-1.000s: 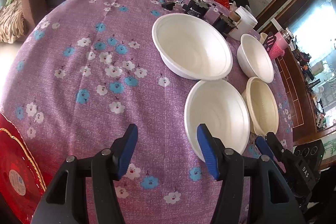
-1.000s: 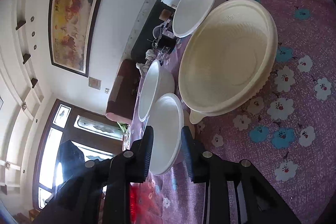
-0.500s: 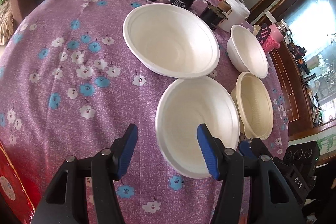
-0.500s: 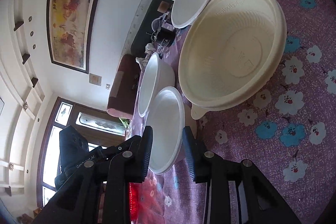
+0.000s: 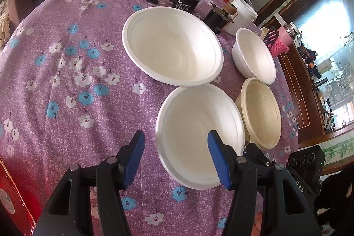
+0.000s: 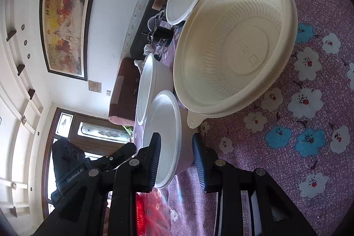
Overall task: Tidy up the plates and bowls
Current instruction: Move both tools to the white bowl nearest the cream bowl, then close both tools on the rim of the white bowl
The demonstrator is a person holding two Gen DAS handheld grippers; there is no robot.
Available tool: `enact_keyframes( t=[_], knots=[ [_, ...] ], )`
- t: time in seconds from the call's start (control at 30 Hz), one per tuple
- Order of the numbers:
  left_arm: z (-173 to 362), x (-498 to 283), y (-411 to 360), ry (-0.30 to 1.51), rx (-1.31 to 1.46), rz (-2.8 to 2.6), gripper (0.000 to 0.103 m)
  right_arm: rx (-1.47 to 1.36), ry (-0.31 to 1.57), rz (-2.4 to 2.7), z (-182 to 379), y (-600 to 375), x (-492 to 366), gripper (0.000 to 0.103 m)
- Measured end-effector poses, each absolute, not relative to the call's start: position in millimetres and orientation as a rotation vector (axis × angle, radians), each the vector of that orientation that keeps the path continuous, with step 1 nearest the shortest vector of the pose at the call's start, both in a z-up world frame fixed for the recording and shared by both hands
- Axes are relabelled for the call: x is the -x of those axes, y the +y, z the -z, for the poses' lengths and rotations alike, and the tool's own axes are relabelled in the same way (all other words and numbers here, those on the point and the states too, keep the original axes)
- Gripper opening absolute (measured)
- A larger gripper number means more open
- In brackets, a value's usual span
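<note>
My left tool (image 5: 176, 152) hangs spread across the near white bowl's (image 5: 199, 134) rim on the worktop (image 5: 66, 72); my right tool (image 6: 177, 156) straddles it, unpinched. Crowded against the cream bowl (image 5: 261, 112), a clumsy lift could topple both.

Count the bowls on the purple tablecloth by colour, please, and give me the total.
White bowls: 3, the large one at the back, the near one and the small one on the right.
Cream bowls: 1, the ribbed one.
Total: 4 bowls.
</note>
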State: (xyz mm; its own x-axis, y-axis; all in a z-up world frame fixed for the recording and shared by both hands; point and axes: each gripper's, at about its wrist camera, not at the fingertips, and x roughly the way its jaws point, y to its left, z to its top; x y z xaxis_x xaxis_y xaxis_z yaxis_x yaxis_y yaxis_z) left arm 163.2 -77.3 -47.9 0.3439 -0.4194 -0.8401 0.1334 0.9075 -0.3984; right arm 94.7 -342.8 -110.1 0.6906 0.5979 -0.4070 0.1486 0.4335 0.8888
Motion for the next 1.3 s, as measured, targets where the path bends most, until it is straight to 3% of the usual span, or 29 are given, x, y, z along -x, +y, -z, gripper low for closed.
enact_keyframes(
  t=[0.27, 0.37, 0.57, 0.77, 1.1, 1.3],
  knots=[
    [47.8, -163.7, -77.6, 1.168, 0.284, 0.369, 0.057, -1.104, 0.796, -0.318, 110.0, -339.7, -95.4, 0.033],
    [48.5, -163.2, -79.9, 1.172, 0.279, 0.381, 0.05, -1.102, 0.787, -0.308, 109.8, -342.0, -93.3, 0.033],
    [51.5, -164.7, -82.8, 1.18, 0.27, 0.377, 0.049, -1.09, 0.786, -0.306, 109.9, -341.5, -91.6, 0.032],
    [53.1, -165.6, -81.9, 1.18, 0.276, 0.374, 0.041, -1.082, 0.792, -0.3, 108.6, -341.3, -91.7, 0.027],
    [56.1, -165.8, -76.0, 1.172, 0.263, 0.335, 0.013, -1.038, 0.799, -0.297, 103.9, -337.7, -92.8, 0.009],
    [55.8, -165.0, -74.4, 1.162, 0.258, 0.327, 0.007, -1.026, 0.793, -0.29, 102.5, -337.4, -92.6, 0.009]
  ],
)
